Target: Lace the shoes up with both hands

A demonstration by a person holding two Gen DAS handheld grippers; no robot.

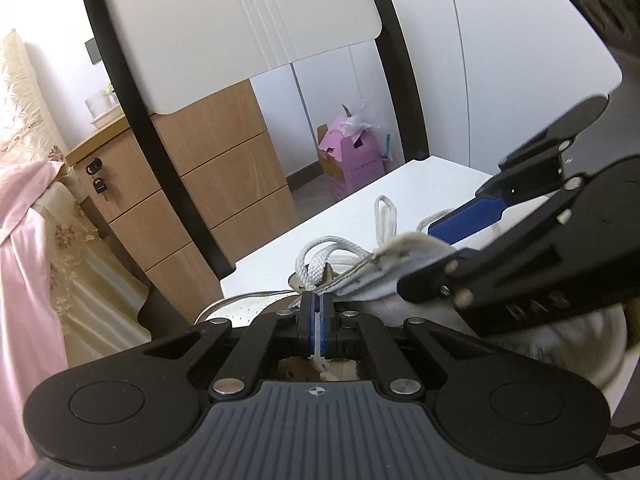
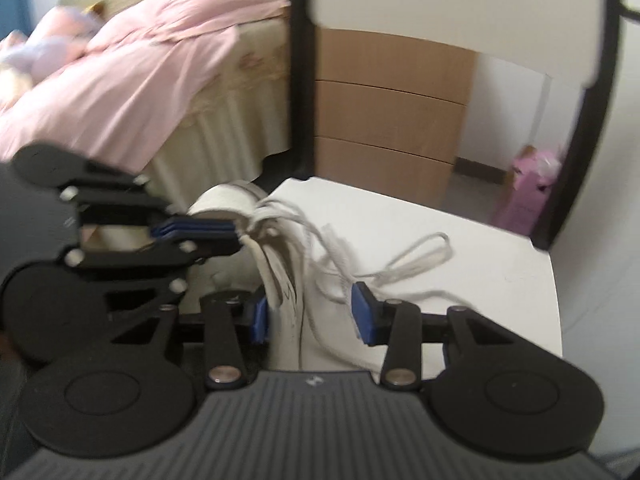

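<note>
A white, worn shoe (image 2: 224, 206) lies on the white chair seat (image 2: 480, 280), its white lace (image 2: 416, 252) trailing in loose loops over the seat. My left gripper (image 1: 317, 304) is shut on one strand of the lace (image 1: 320, 258) at the shoe's eyelets; from the right wrist it shows at the left (image 2: 238, 234). My right gripper (image 2: 312, 318) is open, its blue pads (image 2: 364, 316) standing either side of the shoe's tongue and some lace strands. From the left wrist the right gripper (image 1: 416, 262) straddles the tongue (image 1: 400, 250).
The chair has a black frame (image 1: 132, 120) and a white backrest (image 1: 240, 20). Behind it stands a wooden drawer cabinet (image 1: 224, 184) with a key in its lock. A pink box (image 1: 352, 156) sits on the floor. A bed with a pink cover (image 2: 120, 80) is at the left.
</note>
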